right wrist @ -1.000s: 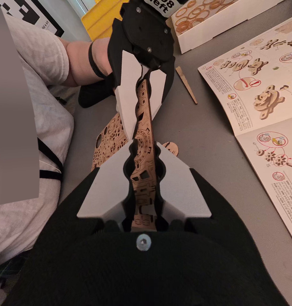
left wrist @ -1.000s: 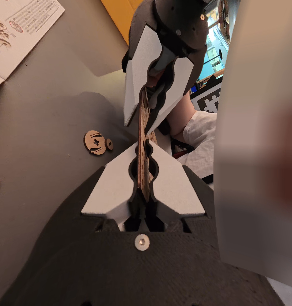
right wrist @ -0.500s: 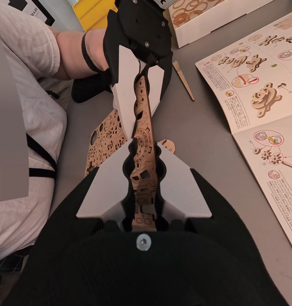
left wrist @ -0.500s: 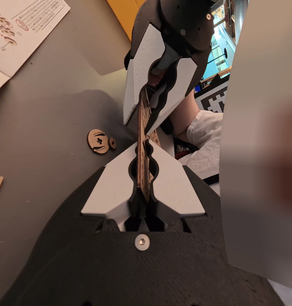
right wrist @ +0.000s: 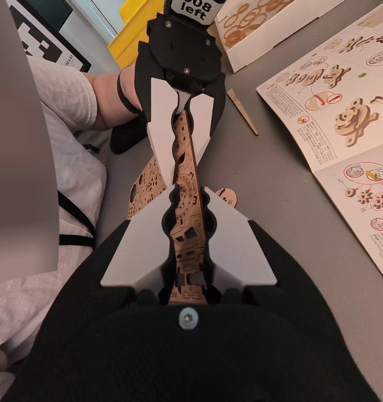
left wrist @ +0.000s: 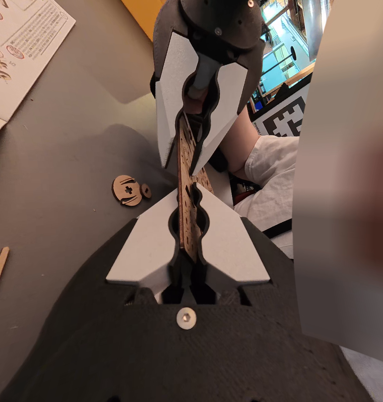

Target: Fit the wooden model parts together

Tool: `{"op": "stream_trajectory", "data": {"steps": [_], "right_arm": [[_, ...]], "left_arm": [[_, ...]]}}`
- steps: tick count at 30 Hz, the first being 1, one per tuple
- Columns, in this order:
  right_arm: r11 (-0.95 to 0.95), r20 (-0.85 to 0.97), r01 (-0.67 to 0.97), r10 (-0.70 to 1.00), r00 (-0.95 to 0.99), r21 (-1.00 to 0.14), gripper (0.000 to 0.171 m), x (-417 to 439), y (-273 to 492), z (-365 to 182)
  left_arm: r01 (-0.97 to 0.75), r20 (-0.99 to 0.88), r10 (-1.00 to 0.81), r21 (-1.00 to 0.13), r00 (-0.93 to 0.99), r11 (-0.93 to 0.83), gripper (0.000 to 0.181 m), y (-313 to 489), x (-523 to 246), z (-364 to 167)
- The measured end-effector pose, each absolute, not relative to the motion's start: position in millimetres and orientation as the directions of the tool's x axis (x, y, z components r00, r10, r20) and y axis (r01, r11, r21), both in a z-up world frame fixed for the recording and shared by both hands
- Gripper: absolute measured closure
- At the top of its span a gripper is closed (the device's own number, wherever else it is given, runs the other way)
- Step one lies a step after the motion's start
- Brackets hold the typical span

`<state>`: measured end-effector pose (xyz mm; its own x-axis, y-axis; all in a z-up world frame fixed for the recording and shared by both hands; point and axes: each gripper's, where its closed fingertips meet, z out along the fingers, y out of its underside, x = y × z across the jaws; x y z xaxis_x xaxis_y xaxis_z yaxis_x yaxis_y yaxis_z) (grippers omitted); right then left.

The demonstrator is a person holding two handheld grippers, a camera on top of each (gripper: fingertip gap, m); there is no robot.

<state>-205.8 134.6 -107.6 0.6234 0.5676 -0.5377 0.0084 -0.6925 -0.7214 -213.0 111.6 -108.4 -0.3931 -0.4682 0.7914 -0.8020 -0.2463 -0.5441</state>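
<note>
Together, the left claw (left wrist: pixel 187 189) and right claw (right wrist: pixel 187 189) each pinch opposite ends of one laser-cut wooden sheet (right wrist: pixel 187 206), held edge-up above the grey surface (left wrist: pixel 55 152)

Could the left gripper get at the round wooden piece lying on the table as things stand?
Probably not yet: the left gripper is shut on the wooden sheet, which the right gripper also clamps. The round wooden piece lies uncovered on the table.
</note>
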Motion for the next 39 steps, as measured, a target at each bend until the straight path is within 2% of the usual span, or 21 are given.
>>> {"op": "stream_trajectory", "data": {"steps": [16,23,32,39], "right_arm": [[-0.633,-0.376,0.161,0.625,0.684,-0.757,0.154,-203,132,-112],[-0.622,-0.384,0.132,0.621,0.683,-0.772,0.147,-201,134,-109],[-0.661,-0.466,0.060,0.588,0.661,-0.748,0.151,-195,131,-106],[-0.660,-0.404,0.133,0.594,0.696,-0.739,0.151,-196,128,-110]], "left_arm": [[-0.811,0.806,-0.475,-0.517,-0.353,-0.275,0.179,110,-211,-108],[-0.813,0.823,-0.431,-0.511,-0.370,-0.278,0.178,110,-212,-108],[-0.788,0.798,-0.455,-0.549,-0.395,-0.278,0.178,113,-209,-104],[-0.792,0.782,-0.481,-0.556,-0.396,-0.252,0.178,110,-211,-106]]}}
